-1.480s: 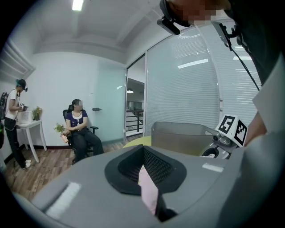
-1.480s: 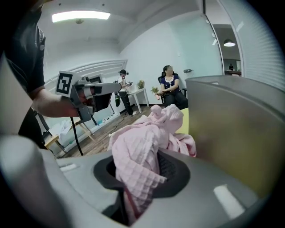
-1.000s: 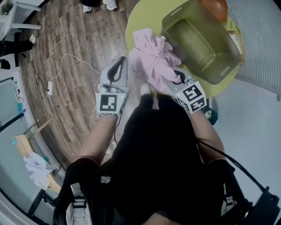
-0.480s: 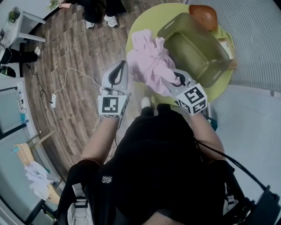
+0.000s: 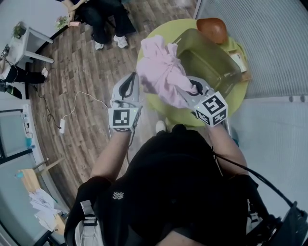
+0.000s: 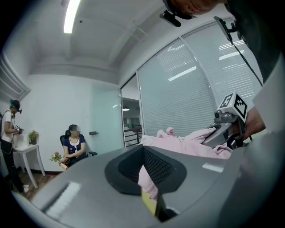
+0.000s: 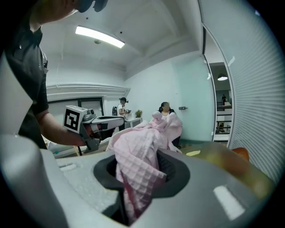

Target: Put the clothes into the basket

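Observation:
A pink waffle-knit garment hangs bunched in the air between both grippers, over the left part of the round green table. My left gripper is shut on its left edge, and pink cloth runs down into the jaw gap. At the garment's lower right, my right gripper is shut on a thick fold. The olive translucent basket stands on the table just right of the garment, and its inside looks bare.
An orange rounded thing lies on the table behind the basket. A cable and power strip trail across the wooden floor at left. A seated person and a white side table are farther off.
Both grippers have risen with the pink garment, which now hangs against the basket's left rim. The head view has tilted, bringing more of the room into sight.

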Available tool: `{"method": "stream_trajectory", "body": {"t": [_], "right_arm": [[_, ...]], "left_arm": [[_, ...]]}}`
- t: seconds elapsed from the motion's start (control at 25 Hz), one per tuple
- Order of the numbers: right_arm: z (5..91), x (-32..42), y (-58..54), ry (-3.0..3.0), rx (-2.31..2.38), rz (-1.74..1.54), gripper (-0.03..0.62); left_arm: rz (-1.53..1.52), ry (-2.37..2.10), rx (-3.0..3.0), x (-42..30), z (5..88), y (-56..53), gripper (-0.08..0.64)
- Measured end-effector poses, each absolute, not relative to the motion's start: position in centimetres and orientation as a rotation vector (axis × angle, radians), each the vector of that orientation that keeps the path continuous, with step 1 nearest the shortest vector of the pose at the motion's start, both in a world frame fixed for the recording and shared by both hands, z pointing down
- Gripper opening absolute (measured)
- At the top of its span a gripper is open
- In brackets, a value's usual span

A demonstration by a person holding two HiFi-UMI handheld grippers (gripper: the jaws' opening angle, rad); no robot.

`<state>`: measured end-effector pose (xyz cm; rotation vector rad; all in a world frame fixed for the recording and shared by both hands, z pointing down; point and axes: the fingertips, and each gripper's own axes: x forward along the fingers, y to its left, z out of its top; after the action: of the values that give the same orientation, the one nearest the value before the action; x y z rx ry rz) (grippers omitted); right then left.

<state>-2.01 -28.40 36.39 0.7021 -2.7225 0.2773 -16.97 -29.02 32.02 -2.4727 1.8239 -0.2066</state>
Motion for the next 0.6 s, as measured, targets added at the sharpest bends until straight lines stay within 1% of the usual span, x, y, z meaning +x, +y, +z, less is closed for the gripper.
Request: {"method": "stream_trajectory", "body": {"t": [0.28,0.6], "right_arm": [[33.4,1.9,-33.4,-2.759,0.773,0.222,0.120],[30.6,2.1,-31.7,-2.791,0.907,0.161,0.120]], "left_arm": [[-0.183,1.801,-2.461,-13.3,30.0,-32.9,0.006],[-0.147,1.739,-2.461,-14.6,29.2,-30.0,0.006]]}}
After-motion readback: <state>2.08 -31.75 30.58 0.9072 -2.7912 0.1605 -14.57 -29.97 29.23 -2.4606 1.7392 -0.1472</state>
